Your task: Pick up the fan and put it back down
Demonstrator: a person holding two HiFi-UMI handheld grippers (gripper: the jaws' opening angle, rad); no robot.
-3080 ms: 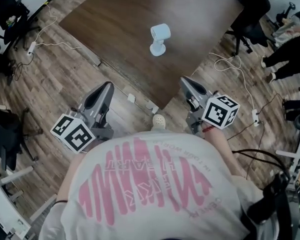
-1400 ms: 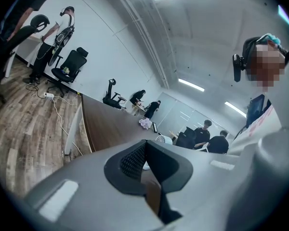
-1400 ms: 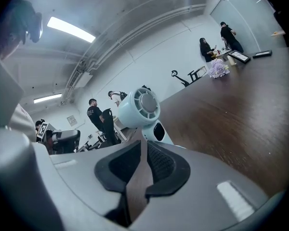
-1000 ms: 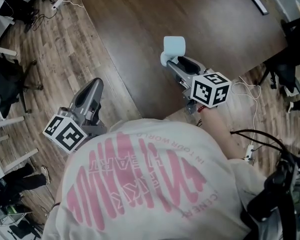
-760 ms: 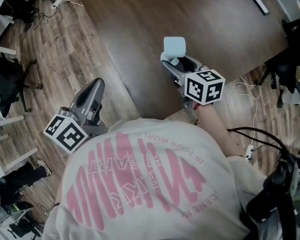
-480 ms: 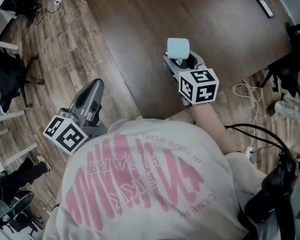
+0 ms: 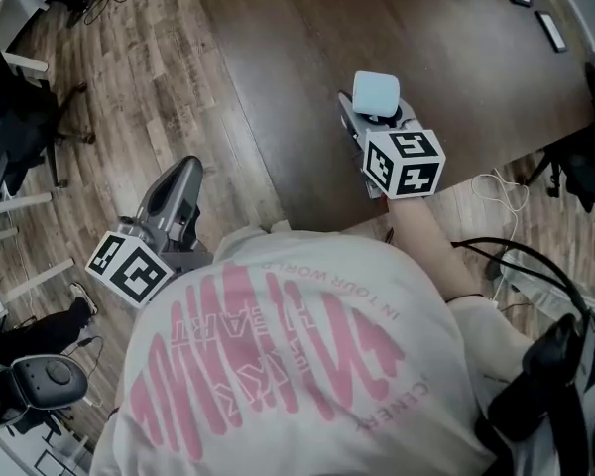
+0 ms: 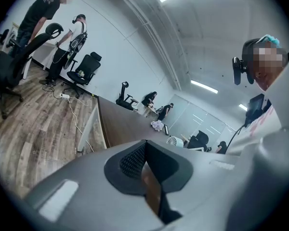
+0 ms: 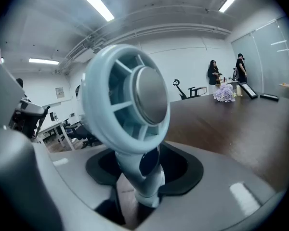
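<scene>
Evidently the pick-up is the step in hand. A plank floor (image 7: 109,97) takes up the left of the head view, and a dark wooden table (image 7: 278,38) fills the upper middle. The pale blue desk fan (image 7: 377,92) stands by the table's near edge, where it can be reached without leaning.

The left gripper (image 7: 181,172) is held off the table, over the floor. Its jaws are brought together with nothing between them. It is judged to be kept aside because one gripper is enough for so light a thing.

The right gripper (image 7: 369,119) is held in over the table's edge, with its marker cube (image 7: 404,162) toward the person, so that the jaws come in beneath the fan's head. Its jaws have just been closing. The fan is taken by its stem (image 9: 142,177), which stands between the pads and appears to be pressed by them (the round grille would be too wide and too frail to clamp). The fan is kept upright, head above the jaws. Whether its base is clear of the table cannot be told.
</scene>
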